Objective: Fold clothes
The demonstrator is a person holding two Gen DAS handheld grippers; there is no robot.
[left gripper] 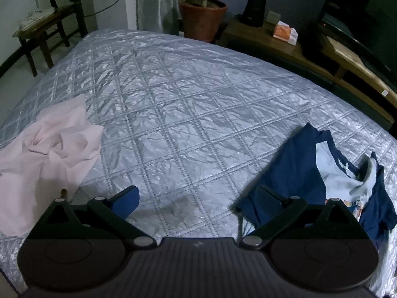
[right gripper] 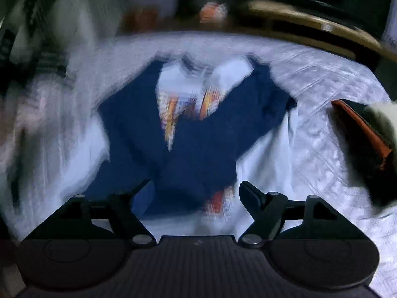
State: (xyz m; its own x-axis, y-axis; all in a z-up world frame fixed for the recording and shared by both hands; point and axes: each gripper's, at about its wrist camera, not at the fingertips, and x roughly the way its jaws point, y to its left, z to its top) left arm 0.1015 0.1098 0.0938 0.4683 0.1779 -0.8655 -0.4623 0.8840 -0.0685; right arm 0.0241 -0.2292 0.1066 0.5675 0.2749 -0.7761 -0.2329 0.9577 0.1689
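The right wrist view is all smeared, so small things there are hard to make out. A dark shape with an orange edge at the right is cut off, and I cannot tell what it is.

The blue and white shirt lies bunched on the bed, near its right edge. The pink cloth lies crumpled by the left edge and runs out of the picture. The wide middle of the bed between them is bare quilt.

That makes two pieces of clothing and two tongs. The left tongs are spread wide, holding nothing. The right tongs are also spread apart over the shirt, not gripping it.
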